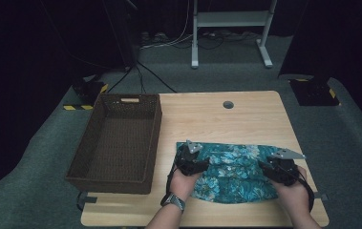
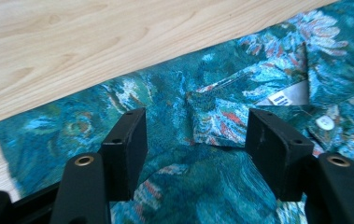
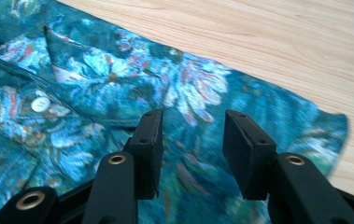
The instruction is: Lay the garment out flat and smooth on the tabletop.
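Shirt [image 1: 236, 172]: teal floral print, folded into a flat oblong, lying on the near right part of the table, well apart from the basket; collar, white label and a white button [image 2: 324, 122] are showing in the left gripper view.
Left gripper [image 1: 188, 160]: hovering over the shirt's left end; its jaws are standing apart with printed cloth showing in the gap below them, and the pads are pressing on nothing.
Right gripper [image 1: 276, 169]: hovering over the shirt's right end; its jaws are standing a moderate way apart, narrower than the left pair, and are gripping nothing, the cloth lying beneath them.
Hands: a person's left hand [image 1: 183, 183], wearing a wristwatch [image 1: 175, 201], and right hand [image 1: 294, 193] are holding the grippers from the near edge.
Table [image 1: 217, 119]: light wood, with a round grey grommet [image 1: 228, 104] near its far edge.
Basket [image 1: 116, 140]: dark brown wicker, rectangular, sitting on the table's left side and overhanging its edge.
Floor [image 1: 35, 143]: grey carpet surrounding the table, with a white stand frame [image 1: 231, 28] standing beyond.
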A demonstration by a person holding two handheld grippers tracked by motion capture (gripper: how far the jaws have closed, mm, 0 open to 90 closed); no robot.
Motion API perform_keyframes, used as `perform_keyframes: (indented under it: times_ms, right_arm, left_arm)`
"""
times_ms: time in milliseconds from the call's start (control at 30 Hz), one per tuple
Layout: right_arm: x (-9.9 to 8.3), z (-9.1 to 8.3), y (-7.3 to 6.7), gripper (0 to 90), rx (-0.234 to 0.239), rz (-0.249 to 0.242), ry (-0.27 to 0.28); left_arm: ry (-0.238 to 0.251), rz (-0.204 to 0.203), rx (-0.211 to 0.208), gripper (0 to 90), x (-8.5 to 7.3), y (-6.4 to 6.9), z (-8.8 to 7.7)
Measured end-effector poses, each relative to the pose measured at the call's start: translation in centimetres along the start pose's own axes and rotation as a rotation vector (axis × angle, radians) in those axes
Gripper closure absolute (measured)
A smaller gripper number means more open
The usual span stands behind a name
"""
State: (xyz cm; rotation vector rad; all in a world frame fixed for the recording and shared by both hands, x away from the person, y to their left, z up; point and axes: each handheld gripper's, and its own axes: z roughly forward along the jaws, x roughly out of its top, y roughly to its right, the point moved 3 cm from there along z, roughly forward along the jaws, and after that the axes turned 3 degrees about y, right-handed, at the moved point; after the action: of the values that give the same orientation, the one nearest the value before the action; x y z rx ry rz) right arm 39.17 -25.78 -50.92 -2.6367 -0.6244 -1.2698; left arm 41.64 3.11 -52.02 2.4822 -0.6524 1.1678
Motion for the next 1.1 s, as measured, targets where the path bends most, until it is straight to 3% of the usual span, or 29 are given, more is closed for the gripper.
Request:
perform_keyframes:
  times_ms: [333,433,733,1000,1100]
  right_arm:
    - [1.0,2.7,-1.3,55.6,0.037,-0.009,-0.043]
    - [1.6,3.6,-1.0,54.4,0.046,0.019,-0.062]
    - [1.6,5.5,-2.4,51.0,0.073,0.014,-0.115]
    - [0.6,6.1,-2.0,47.0,0.053,0.041,-0.137]
    - [0.3,6.2,-2.1,54.5,0.071,0.048,-0.126]
  left_arm:
    - [-0.042,-0.042,-0.018,34.8,0.0,-0.1,2.6]
    - [-0.048,-0.042,-0.023,34.8,0.1,0.1,3.4]
    - [-0.061,-0.053,-0.037,34.7,-0.5,-0.1,4.2]
    - [-0.063,-0.009,-0.049,39.0,-0.7,0.6,4.3]
    - [-0.055,0.017,-0.05,45.3,-0.9,1.0,4.3]
